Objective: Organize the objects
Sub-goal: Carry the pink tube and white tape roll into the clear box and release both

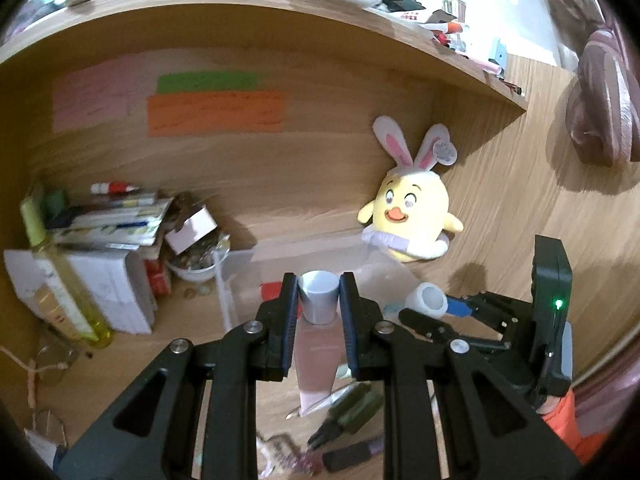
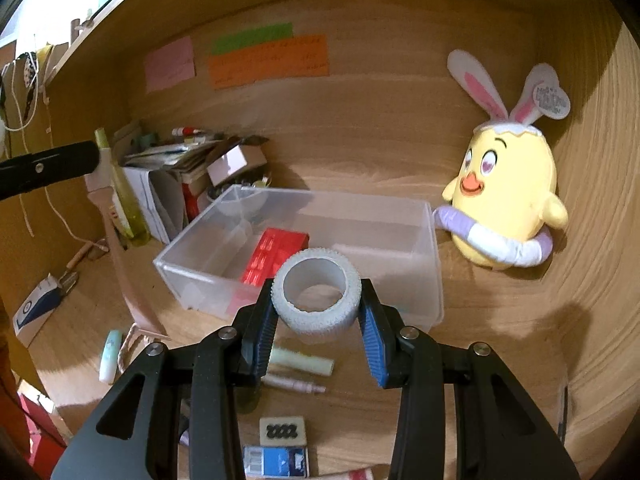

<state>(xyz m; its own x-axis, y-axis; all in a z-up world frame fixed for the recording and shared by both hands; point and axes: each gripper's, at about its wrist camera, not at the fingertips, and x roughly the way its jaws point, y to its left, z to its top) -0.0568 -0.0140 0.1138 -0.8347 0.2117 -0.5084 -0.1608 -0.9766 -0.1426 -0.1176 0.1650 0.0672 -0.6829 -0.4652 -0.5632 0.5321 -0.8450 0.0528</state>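
My left gripper (image 1: 319, 300) is shut on a pink tube with a silver cap (image 1: 318, 300), held above the desk. My right gripper (image 2: 318, 300) is shut on a white tape roll (image 2: 316, 294), held just in front of a clear plastic bin (image 2: 432, 264) that holds a red box (image 2: 276, 256). In the left wrist view the right gripper (image 1: 434, 304) with the tape roll (image 1: 428, 300) sits to the right, over the bin (image 1: 240, 264). In the right wrist view the left gripper's finger (image 2: 52, 166) and the pink tube (image 2: 120, 256) show at the left.
A yellow chick plush with bunny ears (image 2: 508, 200) leans in the back right corner. Stacked books and boxes (image 1: 104, 240), a bowl (image 1: 196, 268) and a yellow-green bottle (image 1: 68, 280) crowd the left. Pens, a small tube (image 2: 300, 364), an eraser (image 2: 282, 430) and a blue box (image 2: 276, 460) lie in front.
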